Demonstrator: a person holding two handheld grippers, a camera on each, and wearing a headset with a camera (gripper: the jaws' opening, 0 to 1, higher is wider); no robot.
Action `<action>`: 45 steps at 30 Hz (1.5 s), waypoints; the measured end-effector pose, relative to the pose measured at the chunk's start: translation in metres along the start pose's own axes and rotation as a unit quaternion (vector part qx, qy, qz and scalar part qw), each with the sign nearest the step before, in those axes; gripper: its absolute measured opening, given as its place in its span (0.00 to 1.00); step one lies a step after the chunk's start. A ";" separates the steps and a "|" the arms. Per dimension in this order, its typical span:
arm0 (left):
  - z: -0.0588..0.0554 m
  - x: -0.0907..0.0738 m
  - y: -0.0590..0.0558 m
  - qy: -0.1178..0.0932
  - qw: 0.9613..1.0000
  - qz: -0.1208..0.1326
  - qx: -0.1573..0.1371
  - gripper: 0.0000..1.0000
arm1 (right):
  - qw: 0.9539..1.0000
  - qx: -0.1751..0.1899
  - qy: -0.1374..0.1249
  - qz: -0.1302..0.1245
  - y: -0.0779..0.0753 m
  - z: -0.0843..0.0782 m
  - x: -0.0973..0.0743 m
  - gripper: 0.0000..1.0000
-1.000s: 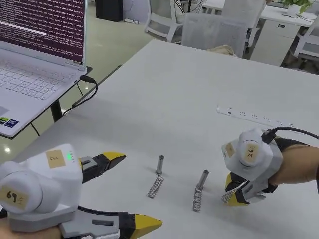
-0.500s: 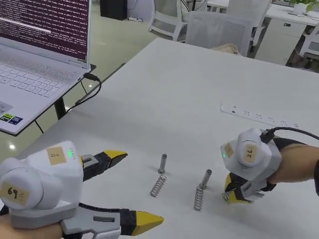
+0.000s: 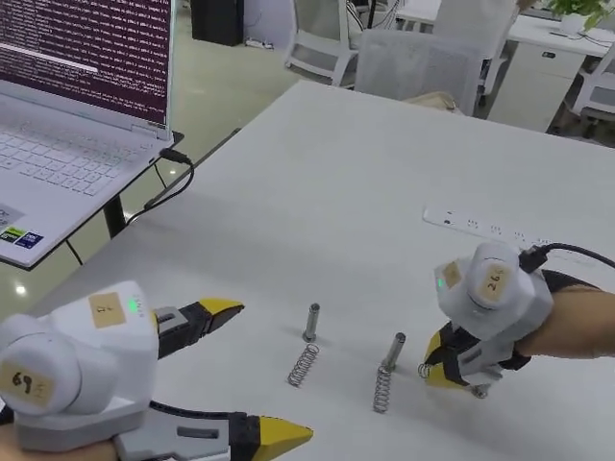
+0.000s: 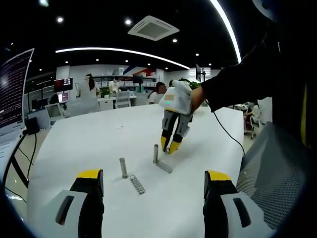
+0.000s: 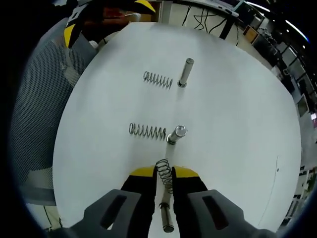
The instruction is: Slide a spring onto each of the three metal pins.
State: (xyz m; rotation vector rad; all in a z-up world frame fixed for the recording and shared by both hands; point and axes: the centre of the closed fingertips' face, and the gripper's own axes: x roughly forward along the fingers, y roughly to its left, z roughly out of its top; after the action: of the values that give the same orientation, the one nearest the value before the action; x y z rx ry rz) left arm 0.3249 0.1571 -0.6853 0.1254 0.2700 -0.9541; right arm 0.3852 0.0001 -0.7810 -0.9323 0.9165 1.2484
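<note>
Two metal pins stand upright on the white table: one [image 3: 310, 322] at the left and one [image 3: 394, 351] to its right. A loose spring lies by each, the left spring [image 3: 303, 365] and the right spring [image 3: 382, 389]. My right gripper [image 3: 434, 371] is shut on a third spring [image 5: 164, 174], whose end sticks out past the yellow tips just right of the right pin [image 5: 176, 134]. A third pin [image 5: 166, 218] shows between its jaws behind that spring. My left gripper [image 3: 252, 373] is open at the near left, with both pins [image 4: 123, 167] ahead of it.
An open laptop [image 3: 67, 115] sits on a stand at the left, its cable [image 3: 168, 182] hanging by the table's edge. A white power strip [image 3: 480, 229] lies at the back right. Chairs [image 3: 413, 62] and desks stand beyond the table.
My right gripper has shifted a little left with the spring, closer to the right pin. The left gripper has stayed open in place.
</note>
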 end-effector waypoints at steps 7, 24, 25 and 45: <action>0.003 0.000 -0.003 -0.001 1.000 -0.003 0.004 0.81 | 0.999 0.037 -0.025 -0.008 0.002 0.000 -0.006 0.09; 0.010 -0.001 -0.005 -0.006 1.000 -0.005 0.013 0.81 | 0.990 0.100 -0.087 -0.040 0.004 0.007 -0.026 0.09; 0.010 -0.001 -0.005 -0.006 1.000 -0.005 0.013 0.81 | 0.990 0.101 -0.089 -0.040 0.005 0.008 -0.026 0.09; 0.019 -0.003 -0.007 -0.017 1.000 -0.004 0.020 0.80 | 0.972 0.165 -0.155 -0.062 0.012 0.024 -0.050 0.09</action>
State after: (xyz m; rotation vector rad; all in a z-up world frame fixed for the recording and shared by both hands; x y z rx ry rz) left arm 0.3210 0.1518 -0.6661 0.1446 0.2210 -0.9693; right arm 0.3699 0.0057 -0.7264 -0.5067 0.7735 1.0570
